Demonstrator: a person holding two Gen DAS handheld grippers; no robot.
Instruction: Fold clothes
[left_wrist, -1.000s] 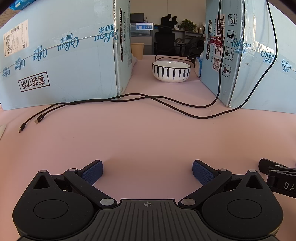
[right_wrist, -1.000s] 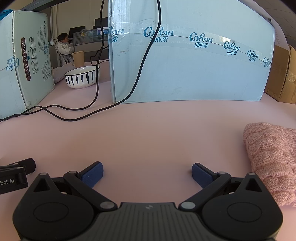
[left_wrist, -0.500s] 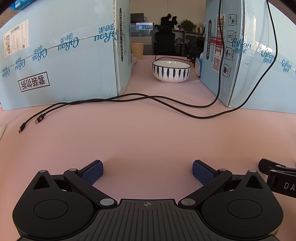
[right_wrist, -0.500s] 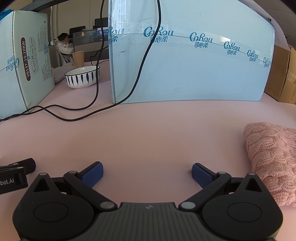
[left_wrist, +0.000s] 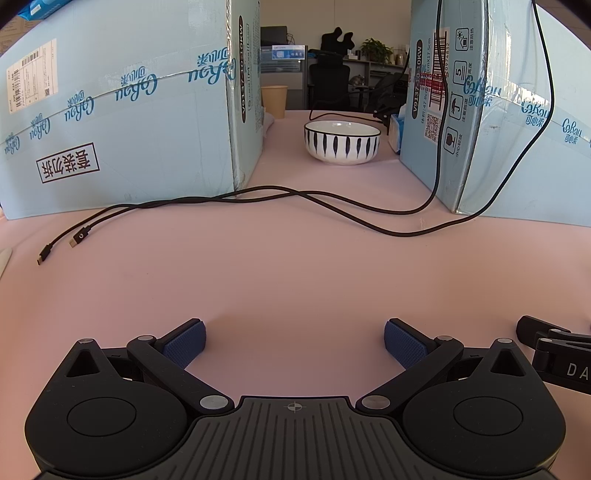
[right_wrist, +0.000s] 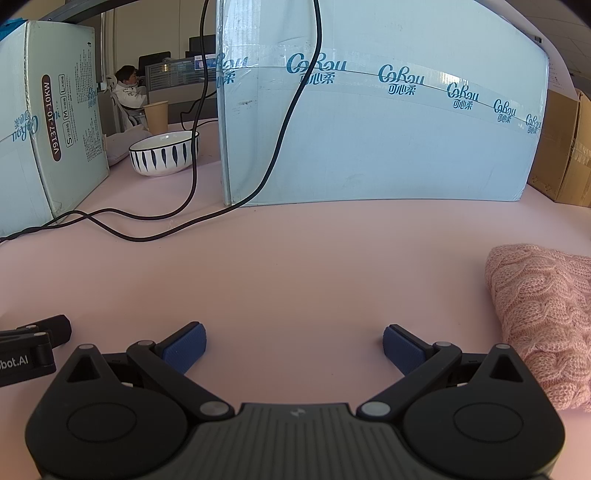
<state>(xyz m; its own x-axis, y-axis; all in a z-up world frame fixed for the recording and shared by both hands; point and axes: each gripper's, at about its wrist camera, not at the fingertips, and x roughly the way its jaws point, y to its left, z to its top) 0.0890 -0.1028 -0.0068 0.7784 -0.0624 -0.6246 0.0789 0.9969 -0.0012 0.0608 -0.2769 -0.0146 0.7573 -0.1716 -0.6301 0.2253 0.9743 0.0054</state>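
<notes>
Nothing has shifted: both the left tool (left_wrist: 294, 341) and right tool (right_wrist: 294, 345) stay wide and empty, pink knit (right_wrist: 543, 317) untouched near the worktop's right edge

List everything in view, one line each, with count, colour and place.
pink cable-knit sweater: one, pink, on the table right of the right gripper
pale blue cardboard boxes: two, pale blue, standing left and right at the back
striped ceramic bowl: one, white with dark stripes, between the boxes
black USB cables: two, black, trailing across the table
tan paper cup: one, tan, behind the bowl
brown cardboard box: one, brown, far right
pink table: one, pink
left gripper: one, black with blue fingers, open
right gripper: one, same, open
</notes>
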